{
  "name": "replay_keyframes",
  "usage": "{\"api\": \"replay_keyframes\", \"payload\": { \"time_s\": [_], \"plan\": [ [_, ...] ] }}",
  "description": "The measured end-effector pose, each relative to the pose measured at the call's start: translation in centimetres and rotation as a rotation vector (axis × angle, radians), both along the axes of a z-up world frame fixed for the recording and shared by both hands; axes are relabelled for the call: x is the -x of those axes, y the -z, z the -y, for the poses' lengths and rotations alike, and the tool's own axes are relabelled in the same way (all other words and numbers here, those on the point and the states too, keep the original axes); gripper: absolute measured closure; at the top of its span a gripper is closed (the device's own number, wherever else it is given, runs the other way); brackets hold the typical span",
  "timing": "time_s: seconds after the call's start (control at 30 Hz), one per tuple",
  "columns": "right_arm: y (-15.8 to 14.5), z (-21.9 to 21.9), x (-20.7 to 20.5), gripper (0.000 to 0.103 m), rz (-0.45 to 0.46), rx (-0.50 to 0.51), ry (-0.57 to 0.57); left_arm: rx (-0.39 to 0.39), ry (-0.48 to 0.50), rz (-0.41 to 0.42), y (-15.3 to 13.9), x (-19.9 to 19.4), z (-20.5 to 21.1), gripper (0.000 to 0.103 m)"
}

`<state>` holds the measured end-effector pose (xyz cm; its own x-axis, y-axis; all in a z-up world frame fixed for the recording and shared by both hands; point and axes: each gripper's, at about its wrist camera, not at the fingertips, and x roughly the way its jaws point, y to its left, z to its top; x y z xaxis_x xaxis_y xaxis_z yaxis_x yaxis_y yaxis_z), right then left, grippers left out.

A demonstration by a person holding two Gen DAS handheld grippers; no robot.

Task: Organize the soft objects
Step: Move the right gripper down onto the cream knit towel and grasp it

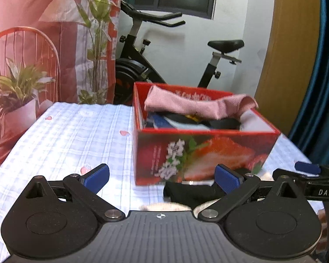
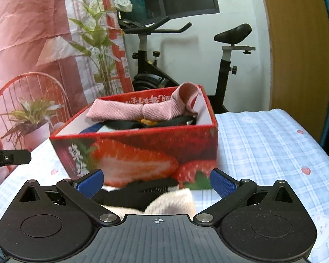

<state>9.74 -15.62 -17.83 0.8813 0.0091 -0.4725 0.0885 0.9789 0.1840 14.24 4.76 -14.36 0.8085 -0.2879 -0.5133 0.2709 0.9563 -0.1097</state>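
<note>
A red strawberry-print box stands on the checked tablecloth. A pink sock is draped across its top, above several dark socks inside. In front of the box a black sock lies on the cloth, partly over a cream fluffy sock. My left gripper is open just short of the box, its right pad beside the black sock. My right gripper is open with both loose socks between its fingers, gripping neither.
The tablecloth has free room left and right of the box. An exercise bike stands behind the table, with a printed pink curtain at the left. A wooden panel is at the right.
</note>
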Motion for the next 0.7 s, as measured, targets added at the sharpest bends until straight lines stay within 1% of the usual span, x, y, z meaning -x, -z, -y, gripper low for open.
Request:
{"api": "replay_keyframes", "payload": {
  "time_s": [0.07,0.27,0.4,0.5,0.6,0.7],
  "plan": [
    [0.6,-0.1,0.3,0.000,-0.012,0.013,-0.003,-0.011,0.000,-0.019,0.7,0.1,0.1,0.000],
    [1.7,-0.3,0.7,0.000,-0.041,0.001,0.000,0.017,-0.001,-0.086,2.2,0.2,-0.5,0.000],
    [1.9,-0.2,0.6,0.000,-0.057,-0.007,-0.022,-0.008,-0.004,-0.099,2.7,0.3,-0.2,0.000],
    [2.1,-0.4,0.5,0.000,-0.072,0.004,-0.028,-0.020,-0.004,-0.125,3.2,0.3,-0.1,0.000],
    [2.7,-0.7,0.4,0.000,-0.109,0.020,-0.019,-0.034,0.006,-0.147,3.7,0.4,0.1,0.000],
    [3.4,-0.9,0.6,0.000,-0.148,0.025,-0.019,-0.055,0.013,-0.150,4.0,0.7,0.3,0.000]
  ]
}}
